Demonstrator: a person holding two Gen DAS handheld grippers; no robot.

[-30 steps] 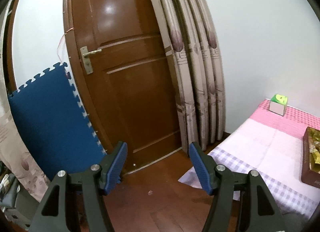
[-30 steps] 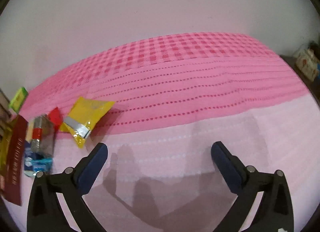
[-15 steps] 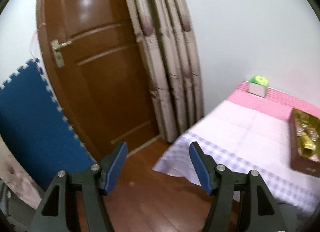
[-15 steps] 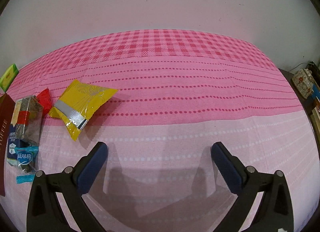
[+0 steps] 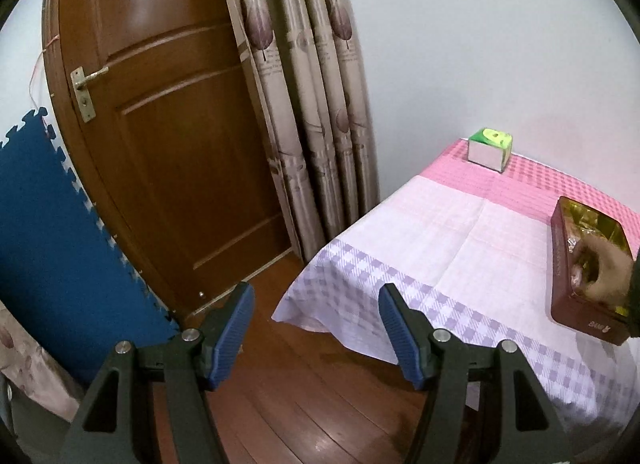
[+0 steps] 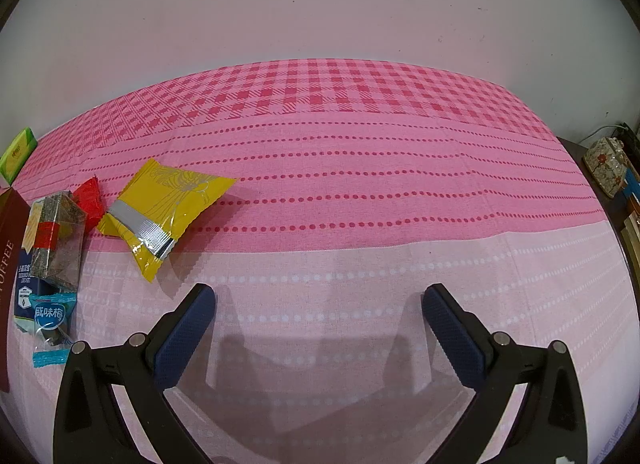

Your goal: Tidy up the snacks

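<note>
My left gripper (image 5: 315,296) is open and empty, hanging over the wooden floor just off the table's corner. On the cloth to its right lies a dark red box (image 5: 560,264) with gold wrappers inside; a person's hand (image 5: 600,276) is over its near end. My right gripper (image 6: 320,294) is open and empty above the pink tablecloth (image 6: 360,183). To its left lie a yellow snack packet (image 6: 168,207), a small red packet (image 6: 90,199), a clear packet of dark snack (image 6: 54,236) and a blue wrapped sweet (image 6: 50,320). The box's edge (image 6: 8,264) shows at far left.
A green-topped tissue box (image 5: 490,145) stands at the table's far corner by the wall. A brown door (image 5: 168,143), a curtain (image 5: 312,103) and a blue foam mat (image 5: 52,244) stand left of the table. A floral box (image 6: 606,165) and books sit beside the table's right end.
The left view has swung right and down toward the table, so the cloth and red box fill more of it; a hand now shows at the box. The right view has levelled out slightly.
</note>
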